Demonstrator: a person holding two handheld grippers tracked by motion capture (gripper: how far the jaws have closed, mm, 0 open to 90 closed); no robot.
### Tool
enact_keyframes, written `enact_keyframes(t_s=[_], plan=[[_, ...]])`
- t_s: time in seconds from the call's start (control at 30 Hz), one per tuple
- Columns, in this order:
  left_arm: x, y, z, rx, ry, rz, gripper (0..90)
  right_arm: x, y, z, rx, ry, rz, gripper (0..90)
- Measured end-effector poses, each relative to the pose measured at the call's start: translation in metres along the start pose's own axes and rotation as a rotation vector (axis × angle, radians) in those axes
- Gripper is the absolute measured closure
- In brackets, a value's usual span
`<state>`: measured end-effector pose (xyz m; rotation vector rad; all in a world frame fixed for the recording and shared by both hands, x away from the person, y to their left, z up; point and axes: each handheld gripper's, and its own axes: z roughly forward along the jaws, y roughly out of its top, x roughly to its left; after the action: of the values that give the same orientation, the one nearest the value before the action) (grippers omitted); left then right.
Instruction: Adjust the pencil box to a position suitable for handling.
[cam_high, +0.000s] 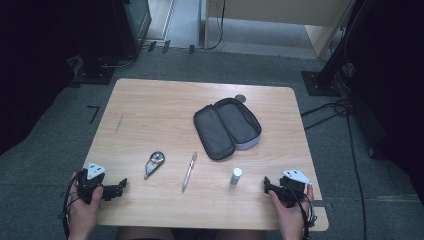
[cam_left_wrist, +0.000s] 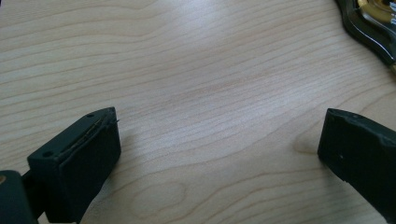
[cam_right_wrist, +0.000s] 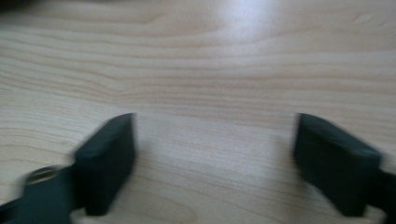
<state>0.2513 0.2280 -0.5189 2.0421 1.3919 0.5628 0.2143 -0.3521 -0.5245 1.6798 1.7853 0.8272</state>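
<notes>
2 grippers rest at the near edge of my table (cam_high: 150, 110). Left gripper (cam_high: 120, 187): jaws wide, nothing between them. Right of it lie a tape measure (cam_high: 155, 163), pen (cam_high: 189, 171), small bottle (cam_high: 235, 176) and open pouch (cam_high: 227, 128). Right gripper (cam_high: 267, 185): jaws wide, empty, just beside the bottle.

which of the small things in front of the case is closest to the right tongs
The small white-capped tube, standing just left of the right tongs; the pen and tape dispenser lie farther left.
</notes>
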Motion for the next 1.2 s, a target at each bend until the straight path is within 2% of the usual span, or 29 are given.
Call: enact_keyframes(t_s=[0.07, 0.1, 0.3, 0.43, 0.57, 0.63, 0.7, 0.83, 0.87, 0.9, 0.93, 1.2], plan=[[0.0, 0.0, 0.0, 0.0, 0.002, -0.002, 0.0, -0.001, 0.0, -0.002, -0.013, -0.02, -0.003, 19.8], [0.0, 0.0, 0.0, -0.001, 0.006, -0.01, 0.0, -0.003, 0.001, -0.003, -0.024, 0.002, 0.011, 23.3], [0.007, 0.001, -0.005, -0.034, -0.024, -0.061, 0.0, -0.002, 0.008, -0.008, -0.07, 0.016, 0.006, 29.8], [0.008, 0.006, -0.011, -0.04, -0.029, -0.06, 0.0, 0.0, 0.021, -0.011, -0.098, 0.018, -0.022, 38.0], [0.004, 0.011, -0.023, -0.073, -0.071, -0.079, 0.0, 0.002, 0.04, -0.015, -0.139, 0.049, -0.021, 43.9], [0.003, 0.013, -0.026, -0.084, -0.093, -0.1, 0.0, 0.002, 0.046, -0.015, -0.141, 0.054, -0.028, 45.4], [0.0, 0.016, -0.027, -0.09, -0.109, -0.098, 0.0, 0.003, 0.055, -0.015, -0.142, 0.065, -0.037, 48.1], [-0.006, 0.024, -0.028, -0.083, -0.095, -0.076, 0.0, 0.008, 0.075, -0.014, -0.115, 0.111, -0.053, 57.7], [-0.007, 0.026, -0.029, -0.088, -0.096, -0.077, 0.0, 0.011, 0.083, -0.011, -0.112, 0.112, -0.073, 60.4], [-0.008, 0.028, -0.031, -0.092, -0.098, -0.077, 0.0, 0.011, 0.083, -0.011, -0.112, 0.112, -0.073, 60.4], [-0.009, 0.03, -0.031, -0.098, -0.105, -0.08, 0.0, 0.012, 0.091, -0.006, -0.109, 0.113, -0.079, 62.0], [-0.016, 0.042, -0.031, -0.103, -0.12, -0.081, 0.0, 0.011, 0.117, 0.014, -0.066, 0.104, -0.087, 67.0]])
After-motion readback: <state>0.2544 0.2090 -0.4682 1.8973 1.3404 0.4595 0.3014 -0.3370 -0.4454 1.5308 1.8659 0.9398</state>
